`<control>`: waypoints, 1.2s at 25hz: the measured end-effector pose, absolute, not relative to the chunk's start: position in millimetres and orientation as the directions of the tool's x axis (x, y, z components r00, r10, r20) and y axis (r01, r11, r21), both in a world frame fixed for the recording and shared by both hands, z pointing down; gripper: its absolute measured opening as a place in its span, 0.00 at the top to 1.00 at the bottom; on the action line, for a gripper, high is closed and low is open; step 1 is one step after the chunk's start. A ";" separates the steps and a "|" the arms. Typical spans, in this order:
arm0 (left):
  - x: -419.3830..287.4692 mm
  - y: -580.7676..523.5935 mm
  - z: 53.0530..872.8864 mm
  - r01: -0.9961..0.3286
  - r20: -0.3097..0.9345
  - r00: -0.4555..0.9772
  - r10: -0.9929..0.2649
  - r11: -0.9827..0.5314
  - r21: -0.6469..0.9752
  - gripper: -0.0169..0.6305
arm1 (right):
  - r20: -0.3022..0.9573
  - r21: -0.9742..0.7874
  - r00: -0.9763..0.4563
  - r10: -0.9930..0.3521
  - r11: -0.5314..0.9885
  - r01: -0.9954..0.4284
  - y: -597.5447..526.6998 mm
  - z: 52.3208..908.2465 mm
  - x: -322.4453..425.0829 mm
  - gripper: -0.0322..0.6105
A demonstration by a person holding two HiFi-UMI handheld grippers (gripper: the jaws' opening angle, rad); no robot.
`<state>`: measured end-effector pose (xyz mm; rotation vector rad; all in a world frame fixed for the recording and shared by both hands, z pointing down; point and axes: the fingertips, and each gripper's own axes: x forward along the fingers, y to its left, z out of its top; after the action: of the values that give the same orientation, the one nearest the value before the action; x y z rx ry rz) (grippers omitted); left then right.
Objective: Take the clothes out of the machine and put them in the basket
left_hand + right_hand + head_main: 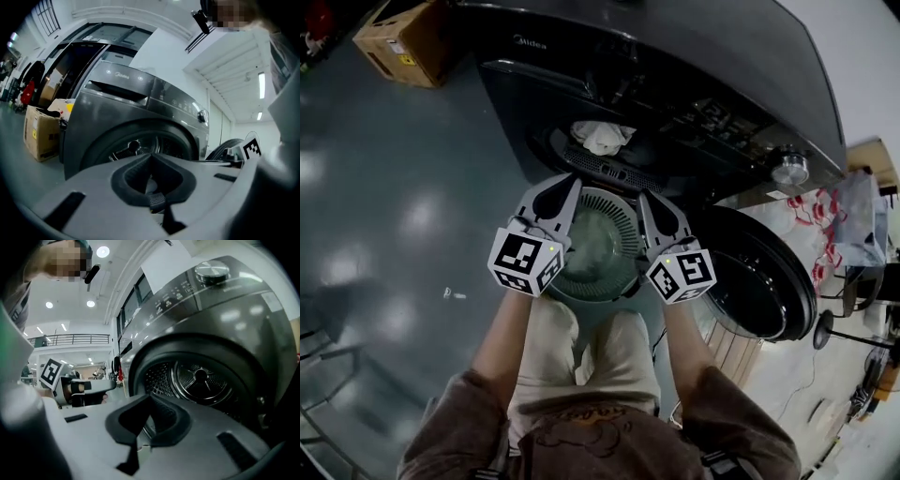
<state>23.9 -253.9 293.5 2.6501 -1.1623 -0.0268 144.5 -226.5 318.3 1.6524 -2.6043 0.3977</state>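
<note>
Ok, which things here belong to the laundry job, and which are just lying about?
Job: dark grey front-loading washing machine, white cloth in its opening, pale green round slotted basket.
Lying about: brown cardboard box, red-printed bag.

Right gripper (149,397) closed, facing open machine drum (202,379)

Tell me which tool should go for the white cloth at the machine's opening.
Left, by a little. In the head view the left tool sits nearer the white cloth than the right tool, which is beside the open door. Both are shut, so it must open first.
</note>
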 end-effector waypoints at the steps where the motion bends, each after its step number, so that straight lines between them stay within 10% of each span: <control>1: 27.7 -252.9 304.0 -0.717 0.073 0.688 -0.722 -0.659 0.228 0.96 | 0.154 -0.194 -0.436 -0.886 0.406 -0.893 -225.6 330.0 146.0 0.95; 30: 39.1 -193.2 382.1 -0.719 0.006 0.681 -0.733 -0.667 0.195 0.96 | 0.105 -0.124 -0.428 -0.898 0.416 -0.901 -184.5 424.9 165.9 0.85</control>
<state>39.1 -193.2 382.1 2.7107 -1.1825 -0.1075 165.9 -184.5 424.9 1.6676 -2.6244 0.2522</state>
